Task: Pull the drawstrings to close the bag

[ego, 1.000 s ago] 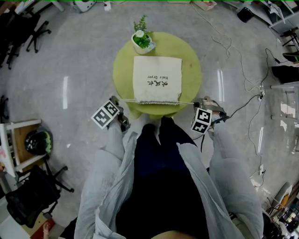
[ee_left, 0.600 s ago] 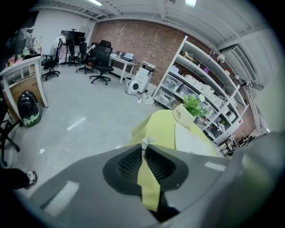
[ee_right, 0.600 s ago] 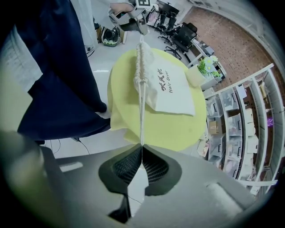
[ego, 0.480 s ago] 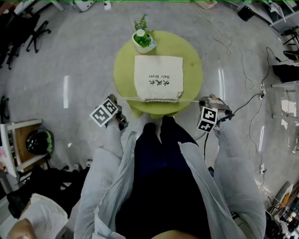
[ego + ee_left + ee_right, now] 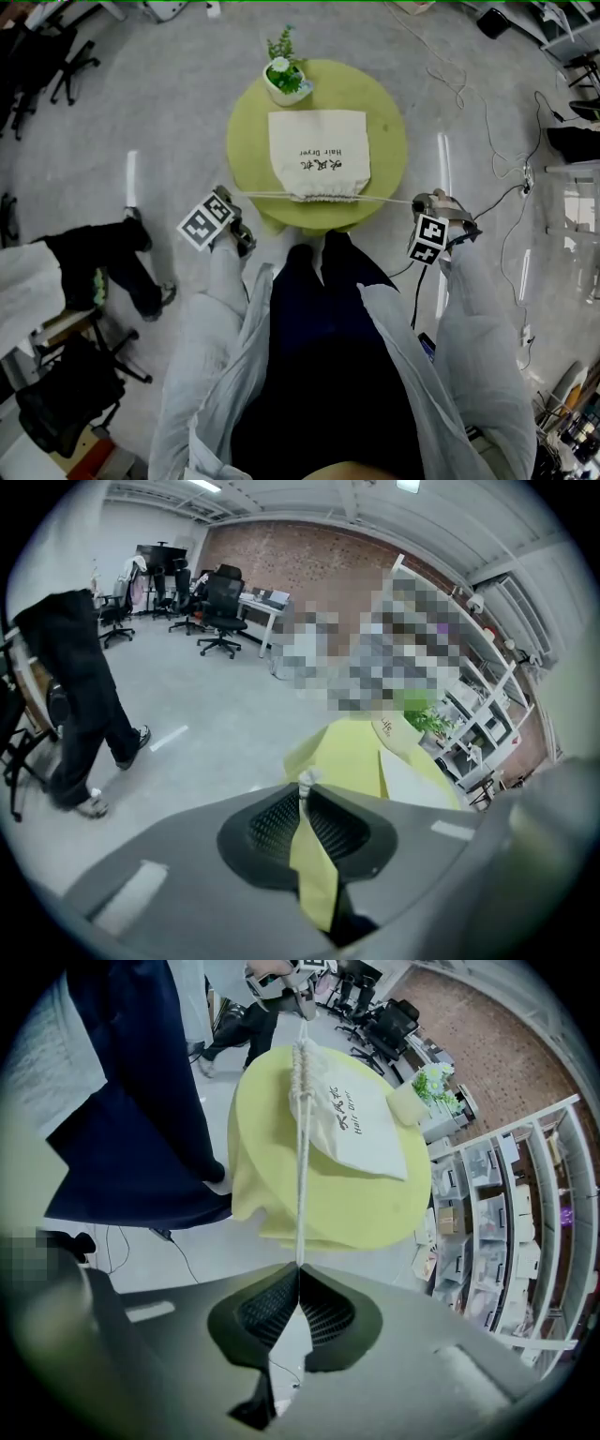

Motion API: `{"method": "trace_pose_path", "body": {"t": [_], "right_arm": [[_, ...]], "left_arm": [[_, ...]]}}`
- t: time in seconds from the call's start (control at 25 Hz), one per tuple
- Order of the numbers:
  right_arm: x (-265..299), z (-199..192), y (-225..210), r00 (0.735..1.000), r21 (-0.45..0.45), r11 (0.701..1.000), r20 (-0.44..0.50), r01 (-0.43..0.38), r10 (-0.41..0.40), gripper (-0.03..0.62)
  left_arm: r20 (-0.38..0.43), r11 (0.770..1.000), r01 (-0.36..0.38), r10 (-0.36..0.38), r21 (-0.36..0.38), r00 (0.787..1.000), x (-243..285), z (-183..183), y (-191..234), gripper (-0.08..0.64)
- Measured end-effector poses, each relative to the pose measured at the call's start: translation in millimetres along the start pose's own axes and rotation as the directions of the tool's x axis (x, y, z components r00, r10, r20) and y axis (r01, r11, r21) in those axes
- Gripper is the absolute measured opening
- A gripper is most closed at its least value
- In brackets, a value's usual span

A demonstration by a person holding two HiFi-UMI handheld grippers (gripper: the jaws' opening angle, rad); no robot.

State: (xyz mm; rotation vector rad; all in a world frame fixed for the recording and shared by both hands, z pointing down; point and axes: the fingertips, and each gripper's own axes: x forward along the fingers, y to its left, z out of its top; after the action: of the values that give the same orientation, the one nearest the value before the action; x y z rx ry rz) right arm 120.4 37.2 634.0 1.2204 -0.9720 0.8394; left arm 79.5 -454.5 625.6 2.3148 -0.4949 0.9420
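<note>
Left gripper view first: left tongs clamped shut on the knotted end of the left drawstring, with a sliver of yellow-green tabletop showing past the tips. Over to the right gripper view: right tongs pinched tight on the right drawstring, cord taut and straight all the way up to the gathered mouth of the bag. And from the head view, one straight line of cord across the near edge of the round tabletop, a pair of tongs at each end, both out past the tabletop's sides. Cream bag flat in the middle, black lettering on it, puckered mouth toward the person. Just beyond the bag's far end, a potted plant. Off to the left, on the floor, a person in dark trousers.
</note>
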Motion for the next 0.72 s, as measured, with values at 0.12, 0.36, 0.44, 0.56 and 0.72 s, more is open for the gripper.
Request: {"method": "trace_pose_path", "body": {"t": [0.12, 0.36, 0.44, 0.56, 0.72], "right_arm": [[0.2, -4.4, 0.5, 1.000, 0.002, 1.000, -0.003, -0.002, 0.002, 0.009], [2.9, -16.6, -2.6, 1.000, 0.020, 1.000, -0.024, 0.000, 0.001, 0.008], [3.9, -19.1, -2.5, 1.000, 0.024, 1.000, -0.027, -0.006, 0.007, 0.008], [3.9, -21.9, -3.9, 0.999, 0.026, 1.000, -0.031, -0.009, 0.010, 0.008], [3.2, -23.3, -4.9, 1.000, 0.025, 1.000, -0.023, -0.005, 0.006, 0.008]], "left_arm": [[0.003, 1.000, -0.019, 0.019, -0.009, 1.000, 0.8, 2.4, 3.8, 0.052], [-0.005, 0.998, -0.049, 0.049, -0.024, 0.999, 2.9, 5.7, 14.3, 0.054], [-0.007, 0.998, -0.057, 0.057, -0.013, 0.998, 3.4, 7.2, 17.6, 0.054], [-0.008, 0.998, -0.065, 0.065, 0.011, 0.998, 3.6, 10.1, 21.2, 0.054], [-0.018, 0.997, -0.074, 0.074, -0.004, 0.997, 5.9, 9.2, 28.1, 0.055]]}}
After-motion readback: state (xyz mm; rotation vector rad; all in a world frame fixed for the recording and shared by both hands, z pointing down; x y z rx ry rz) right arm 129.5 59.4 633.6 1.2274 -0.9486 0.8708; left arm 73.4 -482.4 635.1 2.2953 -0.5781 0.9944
